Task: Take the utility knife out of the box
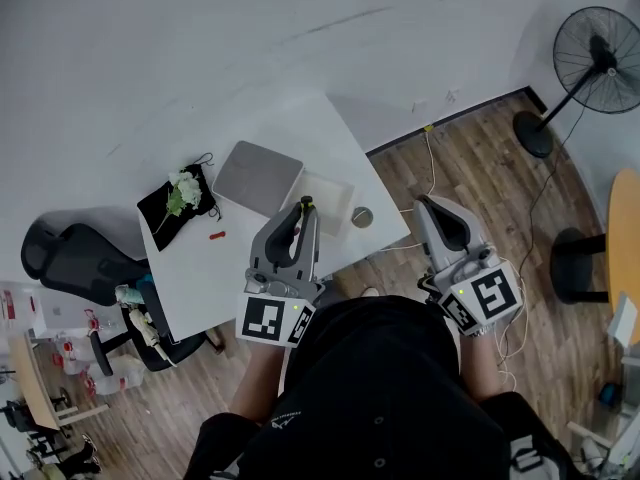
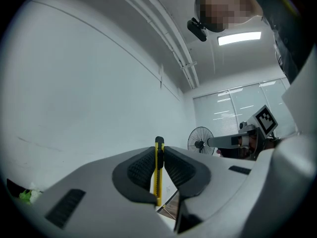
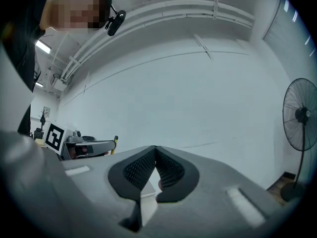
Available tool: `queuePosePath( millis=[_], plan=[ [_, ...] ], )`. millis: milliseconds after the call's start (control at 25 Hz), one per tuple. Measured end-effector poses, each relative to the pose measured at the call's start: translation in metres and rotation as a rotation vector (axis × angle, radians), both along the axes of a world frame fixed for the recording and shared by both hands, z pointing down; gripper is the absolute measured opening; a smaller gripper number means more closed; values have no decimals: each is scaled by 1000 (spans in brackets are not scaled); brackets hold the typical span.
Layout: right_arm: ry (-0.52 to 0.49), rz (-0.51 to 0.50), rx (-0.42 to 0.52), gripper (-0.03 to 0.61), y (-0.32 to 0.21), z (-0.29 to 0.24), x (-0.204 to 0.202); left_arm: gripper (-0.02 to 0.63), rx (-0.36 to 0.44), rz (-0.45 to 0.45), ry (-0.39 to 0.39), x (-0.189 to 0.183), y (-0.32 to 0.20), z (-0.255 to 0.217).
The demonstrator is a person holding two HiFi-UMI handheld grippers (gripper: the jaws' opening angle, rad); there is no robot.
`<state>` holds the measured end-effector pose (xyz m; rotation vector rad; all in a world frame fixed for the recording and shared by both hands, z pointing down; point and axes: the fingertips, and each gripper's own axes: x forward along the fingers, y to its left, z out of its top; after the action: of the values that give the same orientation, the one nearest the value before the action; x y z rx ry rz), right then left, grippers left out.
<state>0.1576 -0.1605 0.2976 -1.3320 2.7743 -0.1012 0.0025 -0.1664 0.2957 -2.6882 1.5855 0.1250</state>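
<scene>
My left gripper [image 1: 305, 206] is held level above the white table [image 1: 200, 278], shut on a yellow utility knife [image 2: 158, 172]. The knife stands upright between the ribbed pads [image 2: 141, 170], its black tip poking above them. In the head view its yellow end [image 1: 305, 201] shows at the jaw tips, over the near edge of a pale open box [image 1: 335, 190]. A grey flat lid [image 1: 258, 176] lies left of that box. My right gripper [image 1: 427, 205] hangs off the table's right side over the wooden floor. Its pads meet at the tips [image 3: 155, 148] with nothing between them.
A black cloth with a white flower [image 1: 180, 200] and a small red piece [image 1: 216, 235] lie on the table's left part; a round grey disc [image 1: 362, 217] sits right of the box. A black office chair [image 1: 70, 258] stands left, a floor fan [image 1: 597, 63] far right, cables [image 1: 430, 168] on the floor.
</scene>
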Motion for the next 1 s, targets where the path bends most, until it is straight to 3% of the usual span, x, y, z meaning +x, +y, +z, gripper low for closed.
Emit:
queuePosePath(
  millis=[1000],
  plan=[
    [13,-12,-3,5,13,5,-9,55,-7,-4,30,-11,14,5]
  ],
)
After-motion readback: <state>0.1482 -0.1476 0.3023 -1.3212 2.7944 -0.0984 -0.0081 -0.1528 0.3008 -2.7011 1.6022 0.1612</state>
